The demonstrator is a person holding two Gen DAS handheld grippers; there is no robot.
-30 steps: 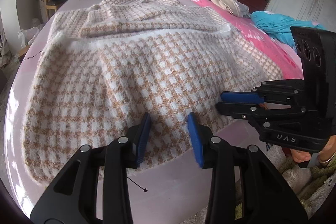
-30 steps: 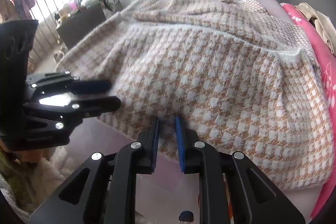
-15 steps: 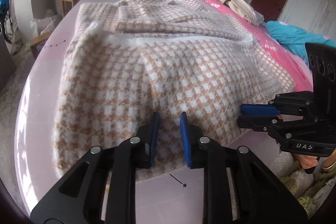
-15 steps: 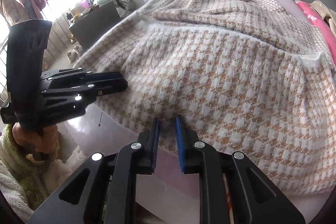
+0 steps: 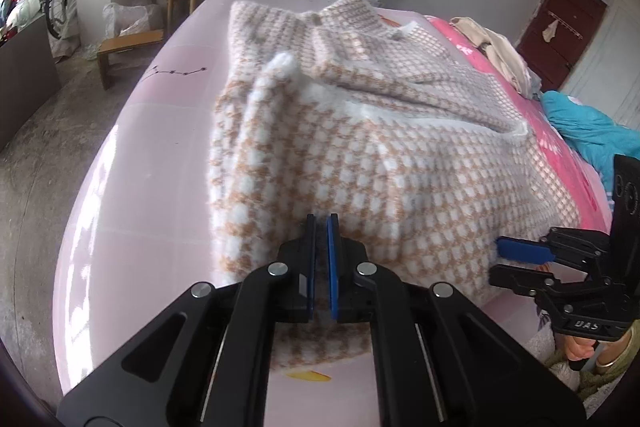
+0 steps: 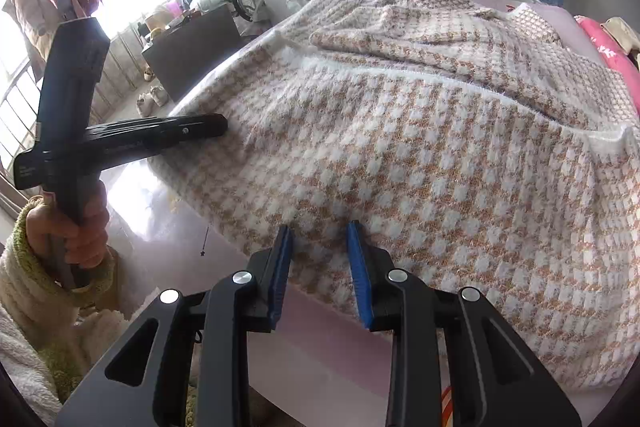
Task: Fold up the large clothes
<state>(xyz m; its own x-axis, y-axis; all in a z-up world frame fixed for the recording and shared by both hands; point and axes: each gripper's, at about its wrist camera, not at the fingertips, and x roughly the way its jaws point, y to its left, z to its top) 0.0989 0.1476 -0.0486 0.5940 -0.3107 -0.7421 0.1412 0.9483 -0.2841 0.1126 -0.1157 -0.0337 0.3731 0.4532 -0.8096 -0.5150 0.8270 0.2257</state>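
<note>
Checked sweater [image 5: 400,163] lies spread on the pink bed [image 5: 132,155]. Left gripper [image 5: 321,227] has just closed, narrow, pinching the hem at 6 o'clock; right gripper [image 6: 320,239] has just been opening, part-wide astride that edge. Next, likely clamp and fold toward 12 o'clock.

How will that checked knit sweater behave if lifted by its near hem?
Likely floppy: the checked sweater already lies in soft folds and ridges on the bed. Its fuzzy thick knit probably grips well, not slippery. Being large, it would probably sag and drag.
</note>
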